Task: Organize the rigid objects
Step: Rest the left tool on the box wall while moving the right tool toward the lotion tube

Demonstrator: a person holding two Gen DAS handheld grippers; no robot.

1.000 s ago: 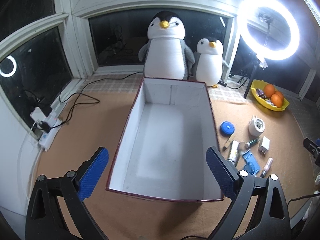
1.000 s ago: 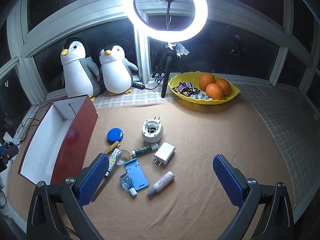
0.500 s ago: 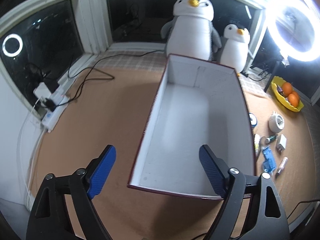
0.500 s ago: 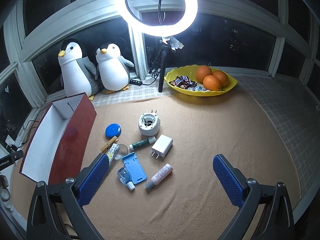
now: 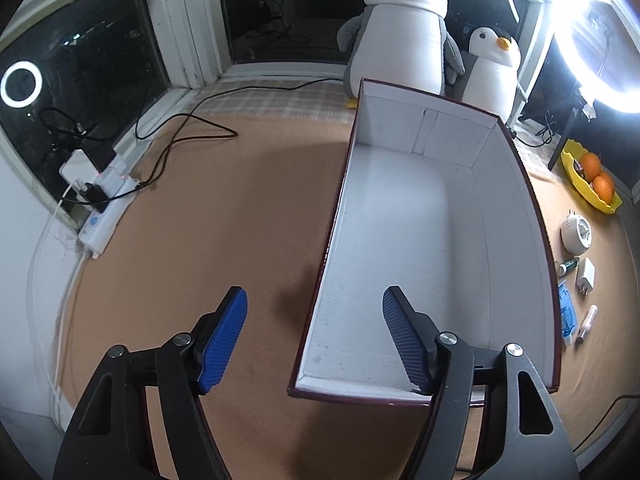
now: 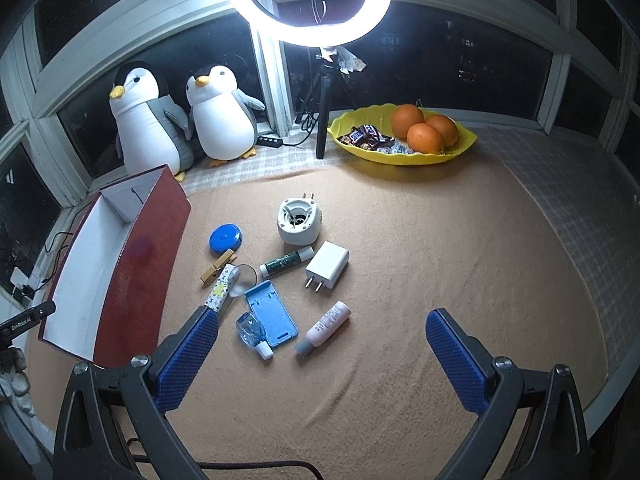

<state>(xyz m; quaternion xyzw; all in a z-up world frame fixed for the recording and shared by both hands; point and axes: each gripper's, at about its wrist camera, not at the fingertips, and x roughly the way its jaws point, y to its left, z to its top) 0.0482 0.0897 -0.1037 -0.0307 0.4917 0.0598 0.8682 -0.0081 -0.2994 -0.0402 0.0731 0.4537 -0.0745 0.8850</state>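
A tan mat covers the window-side surface, lit by a ring light with two plush penguins against the dark glass. The red box (white inside, nothing in it) lies open at the mat's left side. The left gripper straddles the box's near left wall, one blue pad outside and one inside; its jaws have just been closing, yet they stand apart from the wall, pinching nothing. The right gripper hangs with jaws spread wide above the mat, holding nothing. Just beside the box lies the scatter of small things: a blue round case, a wooden clip, a white charger, a blue phone stand, a pink tube and a white round device. A yellow dish of oranges sits well apart.
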